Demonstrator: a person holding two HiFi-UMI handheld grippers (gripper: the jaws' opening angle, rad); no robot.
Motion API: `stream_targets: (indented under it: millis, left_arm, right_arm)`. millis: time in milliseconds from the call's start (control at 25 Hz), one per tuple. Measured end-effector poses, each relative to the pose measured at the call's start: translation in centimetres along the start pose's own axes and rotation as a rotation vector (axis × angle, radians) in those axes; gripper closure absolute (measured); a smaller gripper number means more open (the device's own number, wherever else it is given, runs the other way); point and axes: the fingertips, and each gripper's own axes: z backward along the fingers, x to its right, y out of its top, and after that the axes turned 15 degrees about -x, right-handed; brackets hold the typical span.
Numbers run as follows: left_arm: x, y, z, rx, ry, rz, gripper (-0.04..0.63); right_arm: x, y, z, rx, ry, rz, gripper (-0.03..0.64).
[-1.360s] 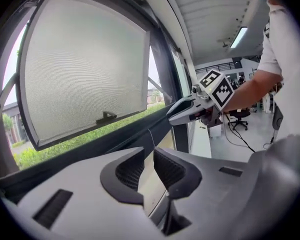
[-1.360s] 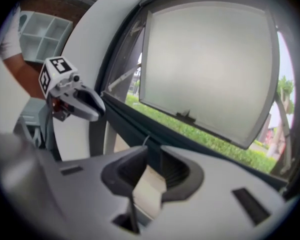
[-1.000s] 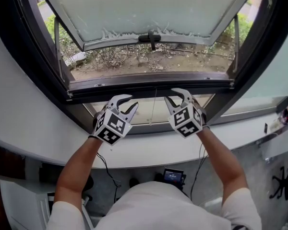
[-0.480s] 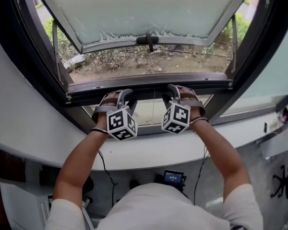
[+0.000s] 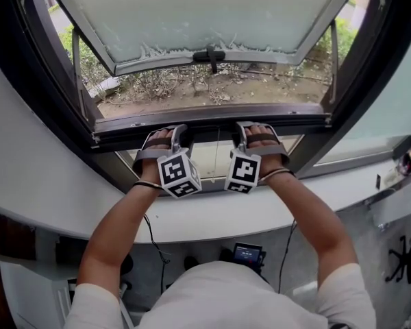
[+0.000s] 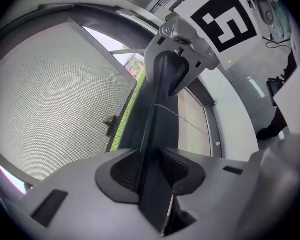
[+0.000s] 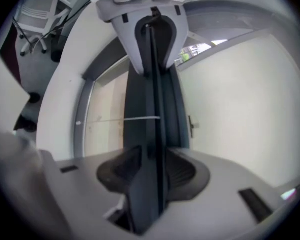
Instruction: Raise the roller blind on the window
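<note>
- Left claw (image 5: 167,131) — wide, astride the dark bar (image 5: 205,118). The bar runs edge-on between its pads, with no clear squeeze.
- Right claw (image 5: 251,127) — jaws have just been opening and now stand wide, with the same bar between them.
- The claws sit side by side on the bar, near each other. Both point away from the body and slightly down, marker cubes toward the person.
- Left forearm (image 5: 116,232) and right forearm (image 5: 308,218) are stretched forward, converging toward the bar.
- The bar lies across the window, under the open sash (image 5: 205,12).
- The beige blind (image 5: 200,162) is just below the bar, with a thin cord (image 5: 218,149) across it between the claws.
</note>
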Motion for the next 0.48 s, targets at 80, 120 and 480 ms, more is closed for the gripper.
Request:
stream_targets:
  millis: [80, 120, 480]
  left_arm:
    - [-0.05, 0.09, -0.11, -0.019, 0.021, 0.012, 0.460]
    - [0.03, 0.10, -0.16, -0.028, 0.029, 0.018, 0.460]
    - [0.49, 0.05, -0.34, -0.135, 0.057, -0.038, 0.460]
  right_arm:
    - [0.04, 0.02, -0.09, -0.023, -0.015, 0.011, 0.468]
    - [0.02, 0.03, -0.12, -0.033, -0.024, 0.015, 0.468]
    - [-0.33, -0.01, -0.10, -0.065, -0.047, 0.028, 0.468]
